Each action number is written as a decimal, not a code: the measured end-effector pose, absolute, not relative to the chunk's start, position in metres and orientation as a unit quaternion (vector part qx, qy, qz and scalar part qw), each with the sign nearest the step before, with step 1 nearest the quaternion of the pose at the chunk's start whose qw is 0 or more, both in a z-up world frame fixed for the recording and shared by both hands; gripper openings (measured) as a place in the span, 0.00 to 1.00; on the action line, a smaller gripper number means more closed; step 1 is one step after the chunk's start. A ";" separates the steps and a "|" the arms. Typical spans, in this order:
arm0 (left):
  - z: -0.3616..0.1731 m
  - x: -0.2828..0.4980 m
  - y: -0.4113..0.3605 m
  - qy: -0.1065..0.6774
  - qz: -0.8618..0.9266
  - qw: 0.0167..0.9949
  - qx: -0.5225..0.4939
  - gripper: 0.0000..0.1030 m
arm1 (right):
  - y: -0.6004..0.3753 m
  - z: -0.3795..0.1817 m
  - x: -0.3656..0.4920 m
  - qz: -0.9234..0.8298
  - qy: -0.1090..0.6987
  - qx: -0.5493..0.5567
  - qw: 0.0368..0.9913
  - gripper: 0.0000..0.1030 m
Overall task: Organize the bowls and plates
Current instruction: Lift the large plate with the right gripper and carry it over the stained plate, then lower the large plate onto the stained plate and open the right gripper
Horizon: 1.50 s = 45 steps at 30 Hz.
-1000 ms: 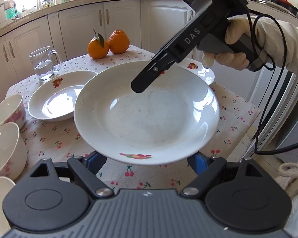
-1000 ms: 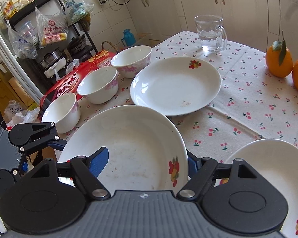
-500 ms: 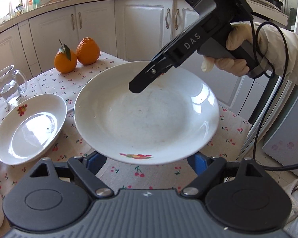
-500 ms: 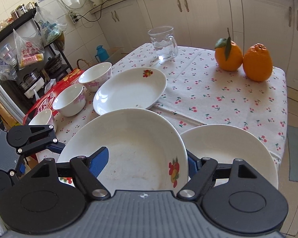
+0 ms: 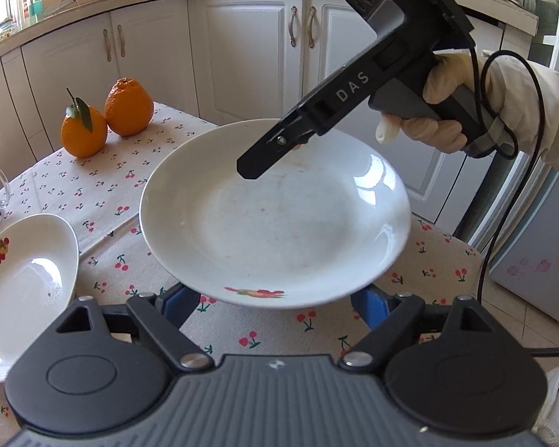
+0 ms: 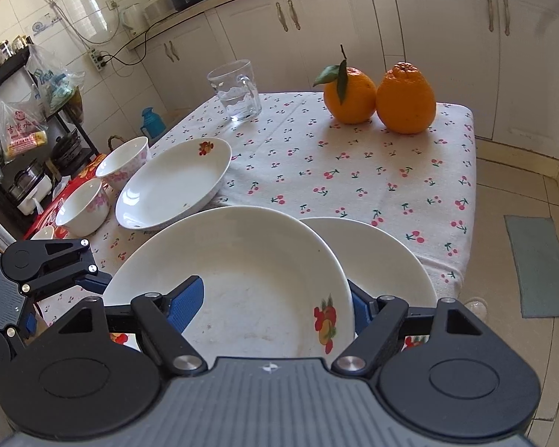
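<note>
Both grippers carried one white plate (image 5: 275, 219) above the cherry-print tablecloth (image 6: 354, 171). The left gripper (image 5: 275, 298) had its blue pads clamped on the rim by the fruit motif; the right gripper (image 6: 275, 298) clasped the opposite edge, one pad (image 6: 186, 298) lying inside the plate. Beneath it sat a second plate (image 6: 384, 260), with a third plate (image 6: 175, 186) beside two bowls (image 6: 125, 160).
</note>
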<state>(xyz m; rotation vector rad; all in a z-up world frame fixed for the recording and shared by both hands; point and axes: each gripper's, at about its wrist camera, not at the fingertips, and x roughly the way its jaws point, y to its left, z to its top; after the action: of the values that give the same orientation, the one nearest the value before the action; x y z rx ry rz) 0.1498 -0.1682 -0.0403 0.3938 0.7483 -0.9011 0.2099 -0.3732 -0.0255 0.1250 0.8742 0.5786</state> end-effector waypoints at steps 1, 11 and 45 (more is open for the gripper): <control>-0.041 0.151 -0.170 0.352 -0.423 0.814 0.184 0.85 | -0.375 -0.027 0.210 0.274 0.416 0.061 0.865 0.81; -0.041 0.154 -0.179 0.348 -0.425 0.814 0.189 0.85 | -0.390 -0.041 0.216 0.263 0.420 0.076 0.866 0.81; -0.049 0.166 -0.184 0.335 -0.422 0.821 0.189 0.85 | -0.413 -0.040 0.187 0.210 0.418 0.084 0.880 0.82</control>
<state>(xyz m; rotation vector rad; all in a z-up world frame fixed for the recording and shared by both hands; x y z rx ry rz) 0.1656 -0.1838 -0.0488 0.4015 0.7120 -0.8985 0.1874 -0.4127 -0.0405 0.1754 0.8705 0.4369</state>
